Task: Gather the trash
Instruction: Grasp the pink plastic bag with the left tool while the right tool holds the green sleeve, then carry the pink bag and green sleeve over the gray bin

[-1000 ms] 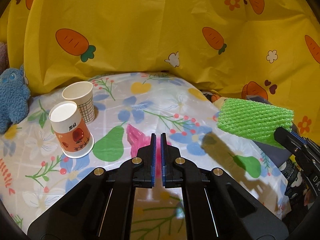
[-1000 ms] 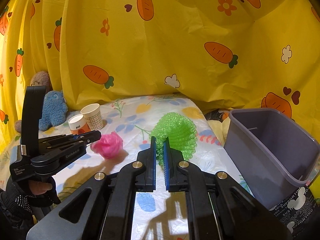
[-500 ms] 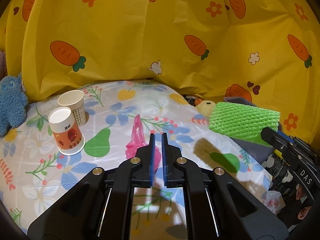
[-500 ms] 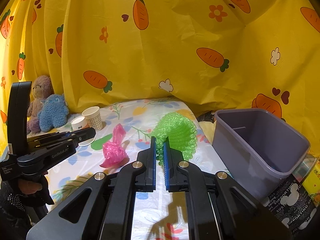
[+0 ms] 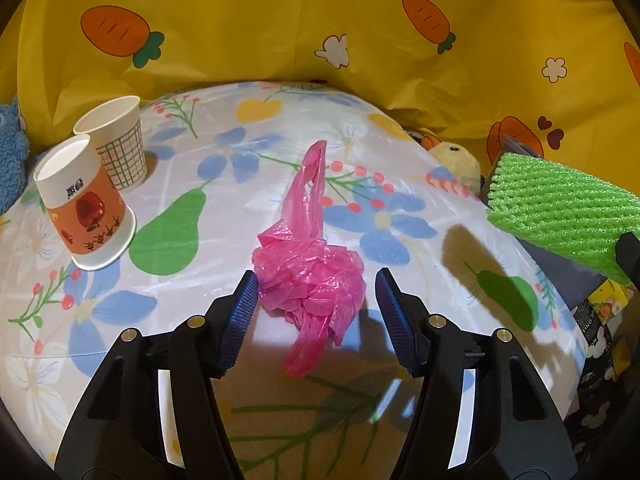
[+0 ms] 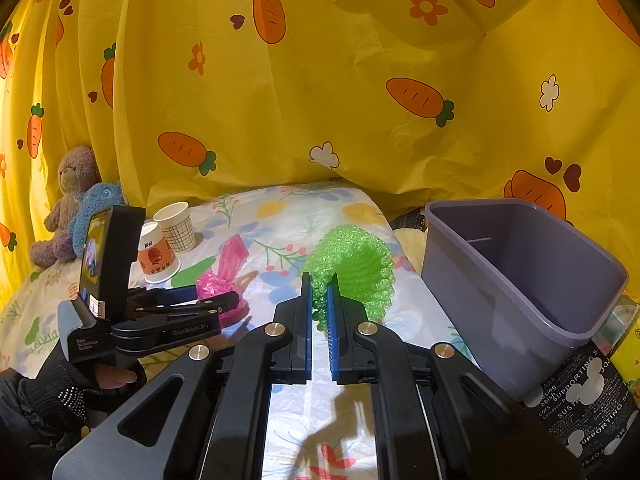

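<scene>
Fingers (image 5: 244,304) opening around pink bag (image 5: 310,280), its underside hidden

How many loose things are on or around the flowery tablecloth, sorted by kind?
Paper cups: 2, a white grid-patterned paper cup and an upside-down orange printed paper cup
Crumpled pink plastic bag: 1
Green foam net sleeve: 1
Grey plastic bin: 1
Plush toys: 3, brown bear, blue one, yellow one
Total: 8

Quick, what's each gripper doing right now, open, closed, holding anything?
Left gripper: jaws opening, pink plastic bag lies between them, not gripped.
Right gripper: shut on the green foam net.
</scene>
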`<state>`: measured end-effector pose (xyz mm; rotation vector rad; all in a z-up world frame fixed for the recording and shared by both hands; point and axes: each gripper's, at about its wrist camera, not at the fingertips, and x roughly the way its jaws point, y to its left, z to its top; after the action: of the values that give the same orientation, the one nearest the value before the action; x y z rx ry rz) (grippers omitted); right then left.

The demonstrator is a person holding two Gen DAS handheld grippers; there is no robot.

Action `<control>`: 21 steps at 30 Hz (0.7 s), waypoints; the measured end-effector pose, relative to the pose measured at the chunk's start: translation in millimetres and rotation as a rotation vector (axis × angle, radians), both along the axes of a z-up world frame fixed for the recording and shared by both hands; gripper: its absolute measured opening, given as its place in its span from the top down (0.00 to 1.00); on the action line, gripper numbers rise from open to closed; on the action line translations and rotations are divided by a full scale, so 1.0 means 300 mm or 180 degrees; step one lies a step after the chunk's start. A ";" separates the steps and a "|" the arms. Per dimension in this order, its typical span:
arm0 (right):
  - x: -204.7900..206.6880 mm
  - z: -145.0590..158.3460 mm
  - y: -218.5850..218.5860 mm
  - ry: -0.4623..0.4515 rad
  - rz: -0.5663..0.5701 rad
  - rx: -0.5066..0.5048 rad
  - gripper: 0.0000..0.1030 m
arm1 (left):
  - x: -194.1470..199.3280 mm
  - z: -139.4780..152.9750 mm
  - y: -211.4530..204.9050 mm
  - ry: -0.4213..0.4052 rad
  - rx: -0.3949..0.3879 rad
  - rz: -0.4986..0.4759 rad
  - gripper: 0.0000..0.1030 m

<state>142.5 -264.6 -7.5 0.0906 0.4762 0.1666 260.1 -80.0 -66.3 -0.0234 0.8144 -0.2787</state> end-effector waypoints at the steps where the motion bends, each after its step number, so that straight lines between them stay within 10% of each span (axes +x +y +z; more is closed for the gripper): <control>1: 0.001 -0.002 0.000 0.0005 0.0002 0.0000 0.93 | 0.005 -0.004 0.001 0.0034 -0.0025 -0.0026 0.52; 21: -0.070 0.061 -0.016 -0.0148 0.0051 -0.0009 0.93 | -0.223 0.281 -0.095 -0.0744 0.0079 -0.0274 0.65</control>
<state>121.6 -269.4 10.9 0.0802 0.4308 0.1833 193.0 -108.6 17.9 0.0668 0.5872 -0.3456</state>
